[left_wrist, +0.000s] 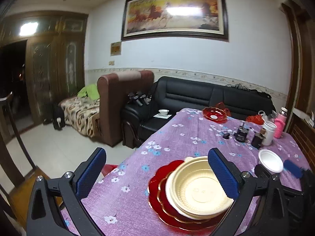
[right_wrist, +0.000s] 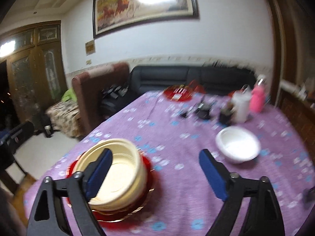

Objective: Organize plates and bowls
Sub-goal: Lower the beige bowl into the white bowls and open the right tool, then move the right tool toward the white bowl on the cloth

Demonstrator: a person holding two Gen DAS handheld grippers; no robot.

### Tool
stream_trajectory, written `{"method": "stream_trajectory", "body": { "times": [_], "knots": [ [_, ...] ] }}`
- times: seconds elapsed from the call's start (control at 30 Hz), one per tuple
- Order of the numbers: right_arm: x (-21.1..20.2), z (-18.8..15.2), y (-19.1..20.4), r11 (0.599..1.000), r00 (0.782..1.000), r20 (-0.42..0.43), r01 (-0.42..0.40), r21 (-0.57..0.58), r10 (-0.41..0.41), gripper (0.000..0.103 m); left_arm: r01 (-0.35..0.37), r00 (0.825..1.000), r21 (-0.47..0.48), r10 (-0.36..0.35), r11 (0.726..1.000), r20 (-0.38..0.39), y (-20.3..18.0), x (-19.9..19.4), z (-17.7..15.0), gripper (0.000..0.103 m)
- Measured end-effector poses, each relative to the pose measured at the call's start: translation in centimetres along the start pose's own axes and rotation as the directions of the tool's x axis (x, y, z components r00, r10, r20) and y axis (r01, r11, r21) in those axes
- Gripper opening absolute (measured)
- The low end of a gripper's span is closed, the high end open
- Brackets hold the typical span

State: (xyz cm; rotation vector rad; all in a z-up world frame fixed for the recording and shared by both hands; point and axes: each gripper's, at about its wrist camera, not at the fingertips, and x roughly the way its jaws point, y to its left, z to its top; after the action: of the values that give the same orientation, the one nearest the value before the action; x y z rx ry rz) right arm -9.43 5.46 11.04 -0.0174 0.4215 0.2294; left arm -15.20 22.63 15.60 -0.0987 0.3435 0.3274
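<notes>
A cream bowl [left_wrist: 198, 190] sits stacked on red scalloped plates [left_wrist: 157, 192] near the front of the purple flowered table [left_wrist: 177, 137]. My left gripper [left_wrist: 157, 175] is open and empty above the stack's left side. In the right wrist view the same cream bowl [right_wrist: 120, 173] and red plates [right_wrist: 145, 196] lie at lower left. A white bowl [right_wrist: 238, 144] stands alone to the right; it also shows in the left wrist view [left_wrist: 270, 160]. My right gripper [right_wrist: 155, 177] is open and empty, between the stack and the white bowl. A red dish [left_wrist: 214, 114] sits at the table's far end.
Small black items [left_wrist: 242, 134], a white cup [left_wrist: 268, 132] and a pink bottle [left_wrist: 280, 123] crowd the far right of the table. A black sofa [left_wrist: 196, 96] stands behind the table and a brown couch [left_wrist: 118, 98] to the left. The right wrist view is blurred.
</notes>
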Motion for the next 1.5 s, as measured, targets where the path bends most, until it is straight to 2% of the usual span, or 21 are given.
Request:
{"method": "stream_trajectory", "body": {
  "times": [0.13, 0.3, 0.57, 0.93, 1.2, 1.5],
  "knots": [
    [-1.7, -0.2, -0.7, 0.997, 0.995, 0.069, 0.070, -0.040, -0.067, 0.099, 0.048, 0.998, 0.027, -0.046, 0.998, -0.052, -1.8, 0.0, -0.2, 0.103],
    [-2.4, -0.6, -3.1, 0.999, 0.998, 0.029, 0.052, 0.006, -0.052, 0.099, 0.070, 0.995, 0.076, -0.064, 0.995, -0.076, -4.0, -0.5, -0.9, 0.103],
    [-3.3, -1.3, -7.1, 0.994, 0.996, 0.007, 0.086, 0.067, -0.086, 0.099, 0.092, 0.992, 0.142, -0.077, 0.986, -0.102, -7.4, -1.2, -1.5, 0.103],
    [-4.4, -1.2, -12.2, 0.982, 0.988, 0.012, 0.152, 0.108, -0.155, 0.099, 0.131, 0.984, 0.237, -0.097, 0.963, -0.151, -12.3, -0.8, -2.8, 0.103],
    [-4.9, 0.1, -16.3, 0.969, 0.974, 0.027, 0.219, 0.110, -0.223, 0.099, 0.162, 0.977, 0.287, -0.112, 0.944, -0.183, -15.4, -0.2, -3.7, 0.103],
    [-4.7, 1.2, -19.1, 0.960, 0.966, 0.027, 0.252, 0.119, -0.257, 0.098, 0.188, 0.970, 0.323, -0.123, 0.928, -0.211, -18.2, 1.3, -4.0, 0.103]
  ]
}}
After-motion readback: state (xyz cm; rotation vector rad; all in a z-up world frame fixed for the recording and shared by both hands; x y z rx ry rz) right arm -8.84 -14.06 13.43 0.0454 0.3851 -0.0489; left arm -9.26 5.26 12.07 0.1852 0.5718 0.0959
